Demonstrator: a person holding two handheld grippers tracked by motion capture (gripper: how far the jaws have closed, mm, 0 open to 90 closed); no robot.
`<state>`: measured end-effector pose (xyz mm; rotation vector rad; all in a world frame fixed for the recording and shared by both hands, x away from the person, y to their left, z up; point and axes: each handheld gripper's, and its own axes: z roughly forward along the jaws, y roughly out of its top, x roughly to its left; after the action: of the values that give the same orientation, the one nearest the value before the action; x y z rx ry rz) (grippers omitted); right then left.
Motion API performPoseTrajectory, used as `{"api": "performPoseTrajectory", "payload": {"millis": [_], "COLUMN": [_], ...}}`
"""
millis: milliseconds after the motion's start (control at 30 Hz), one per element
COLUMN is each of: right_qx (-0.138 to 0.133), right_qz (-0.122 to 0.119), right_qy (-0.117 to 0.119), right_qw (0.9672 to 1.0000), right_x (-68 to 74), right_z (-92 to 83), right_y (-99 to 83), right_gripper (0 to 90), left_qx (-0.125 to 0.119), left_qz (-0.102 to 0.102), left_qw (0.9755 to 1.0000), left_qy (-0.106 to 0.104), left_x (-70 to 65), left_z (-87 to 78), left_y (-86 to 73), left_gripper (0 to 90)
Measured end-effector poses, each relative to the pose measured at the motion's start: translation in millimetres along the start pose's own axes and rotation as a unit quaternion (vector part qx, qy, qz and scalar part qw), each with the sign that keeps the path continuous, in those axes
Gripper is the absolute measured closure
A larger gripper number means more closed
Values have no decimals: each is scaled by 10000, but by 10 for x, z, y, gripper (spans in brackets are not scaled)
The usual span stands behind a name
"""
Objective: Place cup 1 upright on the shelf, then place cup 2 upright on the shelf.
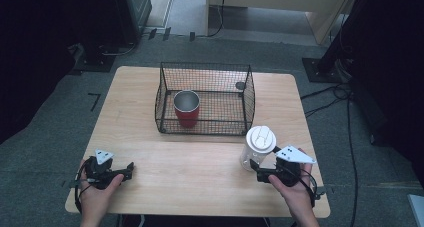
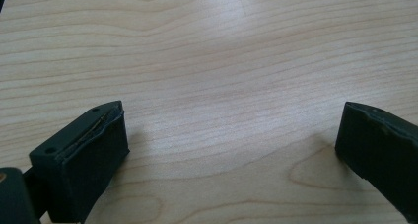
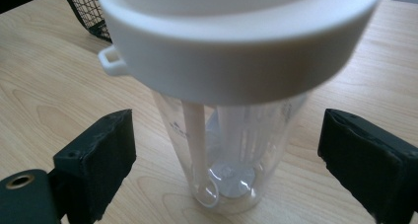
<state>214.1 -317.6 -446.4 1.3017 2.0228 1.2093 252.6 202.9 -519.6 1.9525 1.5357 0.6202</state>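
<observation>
Your right claw [image 1: 256, 168] sits near the right front of the bench [image 1: 200, 162], held in your right hand [image 1: 295, 187], with its 2 jaws spread wide. Between those jaws stands a clear tumbler [image 1: 254, 149] with a white lid [image 1: 261, 137], upright on the wood. In the right gripper view the tumbler [image 3: 231, 155] rises straight ahead of the claw [image 3: 226, 150], centred in the gap, and neither jaw touches its wall: bare wood shows on both sides. The white lid [image 3: 236, 36] looms above the jaws, with a small tab sticking out on its left. Inside the clear body you can see a white straw or stem running down to the base.

Your left claw [image 1: 131, 166] rests near the left front of the bench in your left hand [image 1: 97, 189], well apart from the tumbler. Its jaws are also spread, and in the left gripper view the claw [image 2: 231, 135] has nothing but bench [image 2: 222, 61] wood grain between and ahead of them.

Beyond both claws, toward the far middle of the bench, stands a black wire basket [image 1: 205, 98]. A red cup [image 1: 186, 108] with a silvery inside stands upright in its left part. The basket is ahead and to the left of your right claw; 1 corner of it [image 3: 86, 7] shows at the upper left of the right gripper view.
</observation>
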Motion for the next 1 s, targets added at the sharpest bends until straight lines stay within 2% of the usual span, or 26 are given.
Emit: {"api": "performPoseTrajectory", "payload": {"millis": [433, 700, 833, 1000], "right_qx": [-108, -287, -348, -415], "right_qz": [-50, 84, 33, 52], "right_qy": [-190, -286, -364, -342], "right_qw": [9997, 9991, 9987, 9985], "right_x": [71, 53, 68, 73], "right_z": [147, 197, 230, 272], "right_y": [93, 129, 153, 174], "right_gripper": [73, 132, 134, 137], "left_qx": [-1, -1, 0, 0], "left_qz": [0, 0, 0, 0], "left_qw": [10000, 10000, 10000, 10000], "left_qy": [0, 1, 1, 0], "left_x": [0, 0, 0, 0], "left_z": [0, 0, 0, 0], "left_y": [0, 0, 0, 0], "left_gripper": [0, 0, 0, 0]}}
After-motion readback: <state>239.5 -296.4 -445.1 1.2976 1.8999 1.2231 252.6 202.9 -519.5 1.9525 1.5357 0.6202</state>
